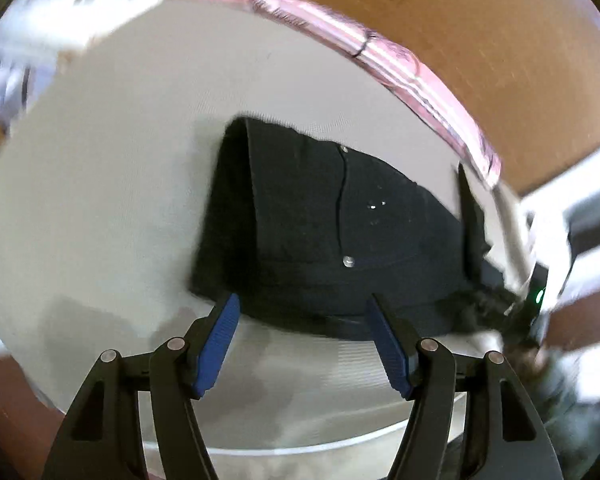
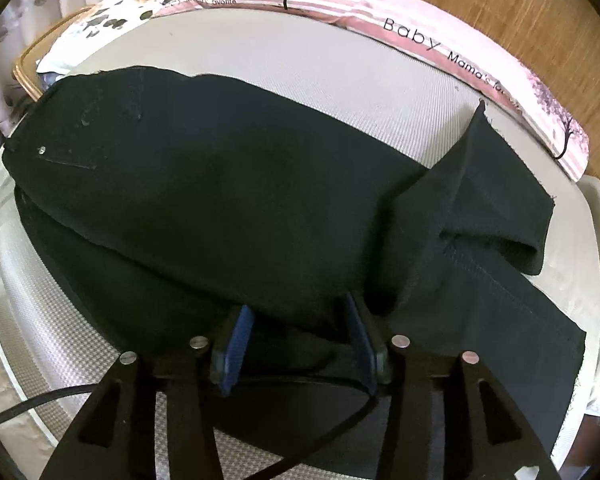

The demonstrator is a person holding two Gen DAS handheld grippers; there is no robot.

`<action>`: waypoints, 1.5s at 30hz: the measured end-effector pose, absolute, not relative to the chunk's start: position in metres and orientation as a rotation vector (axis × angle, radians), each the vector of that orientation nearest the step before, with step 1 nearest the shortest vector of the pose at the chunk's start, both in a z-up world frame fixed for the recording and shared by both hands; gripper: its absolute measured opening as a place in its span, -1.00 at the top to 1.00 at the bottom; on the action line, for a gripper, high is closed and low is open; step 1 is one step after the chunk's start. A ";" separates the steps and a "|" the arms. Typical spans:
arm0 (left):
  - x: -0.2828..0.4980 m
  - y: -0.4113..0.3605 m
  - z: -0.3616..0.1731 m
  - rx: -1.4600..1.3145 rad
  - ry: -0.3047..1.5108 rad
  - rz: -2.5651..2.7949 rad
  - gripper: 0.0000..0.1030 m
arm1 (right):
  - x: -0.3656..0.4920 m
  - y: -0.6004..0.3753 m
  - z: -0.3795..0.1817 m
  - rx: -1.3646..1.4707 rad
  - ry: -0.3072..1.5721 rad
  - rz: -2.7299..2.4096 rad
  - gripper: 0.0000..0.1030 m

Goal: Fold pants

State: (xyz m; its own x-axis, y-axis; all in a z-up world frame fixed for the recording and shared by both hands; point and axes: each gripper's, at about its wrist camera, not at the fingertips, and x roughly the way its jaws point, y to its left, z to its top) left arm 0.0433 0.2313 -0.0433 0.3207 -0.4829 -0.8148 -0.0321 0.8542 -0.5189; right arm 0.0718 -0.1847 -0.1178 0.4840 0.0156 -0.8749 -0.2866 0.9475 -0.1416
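Black pants lie on a pale grey mattress, waist end at the left, legs at the right with a bent-over hem. My right gripper sits at the near edge of the cloth; its jaws stand apart and the blue pads are partly under a raised fold, so no grip shows. In the left wrist view the waist end of the pants with a metal button lies just ahead. My left gripper is open and empty, its tips at the near edge of the cloth.
A pink striped cloth with print runs along the mattress's far edge; it shows in the left wrist view too. A floral pillow lies at the far left. A wooden wall stands behind. A black cable trails by my right gripper.
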 end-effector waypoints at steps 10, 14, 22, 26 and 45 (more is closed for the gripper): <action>0.047 0.228 -0.087 -0.786 1.236 -0.136 -0.20 | 0.052 -0.211 -0.089 -0.138 0.969 0.185 -0.06; 0.048 0.239 -0.090 -0.857 1.198 -0.085 -0.03 | 0.057 -0.241 -0.087 0.008 0.969 0.114 -0.06; 0.050 0.238 -0.094 -0.837 1.164 -0.054 0.24 | 0.100 -0.261 -0.084 0.125 0.959 0.017 -0.06; 0.048 0.239 -0.095 -0.834 1.157 -0.055 0.29 | 0.141 -0.275 -0.089 0.261 0.976 0.010 -0.06; 0.065 0.234 -0.082 -0.766 1.148 -0.052 0.64 | 0.215 -0.313 -0.096 0.357 1.023 -0.149 0.94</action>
State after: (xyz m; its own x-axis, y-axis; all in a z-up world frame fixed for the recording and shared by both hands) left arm 0.0647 0.2344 -0.0824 0.4384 -0.4107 -0.7995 -0.3373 0.7493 -0.5699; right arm 0.2150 -0.3132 -0.0957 0.5166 0.0443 -0.8551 0.2859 0.9324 0.2210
